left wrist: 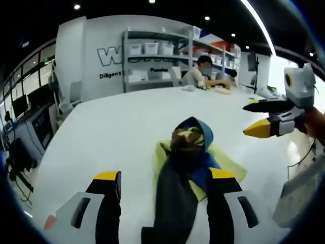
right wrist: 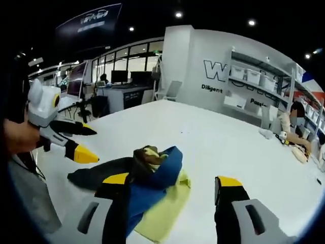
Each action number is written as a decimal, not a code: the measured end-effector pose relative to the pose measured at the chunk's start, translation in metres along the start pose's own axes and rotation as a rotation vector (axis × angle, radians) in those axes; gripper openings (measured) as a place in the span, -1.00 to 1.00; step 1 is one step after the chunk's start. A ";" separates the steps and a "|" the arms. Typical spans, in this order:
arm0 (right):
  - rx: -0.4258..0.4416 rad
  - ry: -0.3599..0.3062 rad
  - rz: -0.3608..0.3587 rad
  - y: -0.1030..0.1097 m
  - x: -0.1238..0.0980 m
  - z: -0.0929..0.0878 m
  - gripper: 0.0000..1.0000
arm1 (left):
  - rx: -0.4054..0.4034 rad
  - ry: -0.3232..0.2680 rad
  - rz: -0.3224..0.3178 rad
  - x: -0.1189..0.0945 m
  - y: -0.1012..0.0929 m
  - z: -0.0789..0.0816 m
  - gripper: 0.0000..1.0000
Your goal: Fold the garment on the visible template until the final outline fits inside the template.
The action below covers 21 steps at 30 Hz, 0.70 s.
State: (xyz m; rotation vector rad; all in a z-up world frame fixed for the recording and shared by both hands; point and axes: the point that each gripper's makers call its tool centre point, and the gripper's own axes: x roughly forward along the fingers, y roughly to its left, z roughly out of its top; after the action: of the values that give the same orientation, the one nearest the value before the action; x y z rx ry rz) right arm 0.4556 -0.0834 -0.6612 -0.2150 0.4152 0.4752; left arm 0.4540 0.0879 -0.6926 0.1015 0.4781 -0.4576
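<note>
A dark garment point(left wrist: 180, 178) with a blue hooded part lies bunched on a yellow-green template point(left wrist: 232, 166) on the white table point(left wrist: 111, 132). My left gripper point(left wrist: 164, 175) is open just above the garment's near end, one jaw on each side of the dark cloth. The right gripper point(left wrist: 247, 119) hovers open to the right of the garment, clear of it. In the right gripper view the garment point(right wrist: 155, 170) covers much of the template point(right wrist: 163, 213). There my right gripper point(right wrist: 172, 180) stands open over it, and the left gripper point(right wrist: 94, 146) hangs open at the left.
A person point(left wrist: 203, 73) sits at the table's far end with small items beside them. Shelves with white bins point(left wrist: 152, 51) line the back wall. Desks with monitors point(right wrist: 122, 81) and a chair point(right wrist: 172, 90) stand beyond the table edge.
</note>
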 end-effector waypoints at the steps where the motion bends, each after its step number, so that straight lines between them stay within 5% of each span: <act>1: -0.003 -0.002 0.001 -0.001 0.003 0.002 0.33 | 0.003 0.005 -0.006 0.003 -0.001 0.000 0.18; 9: -0.050 -0.005 0.007 -0.013 0.042 0.028 0.14 | 0.045 0.045 -0.051 0.039 -0.005 0.006 0.00; 21: -0.109 0.039 0.048 -0.016 0.087 0.034 -0.16 | 0.118 0.124 -0.115 0.071 -0.005 -0.008 -0.38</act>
State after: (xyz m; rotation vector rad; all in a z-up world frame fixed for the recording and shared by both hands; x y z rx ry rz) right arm 0.5449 -0.0526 -0.6675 -0.3204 0.4335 0.5422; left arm 0.5048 0.0563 -0.7330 0.2179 0.5807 -0.5944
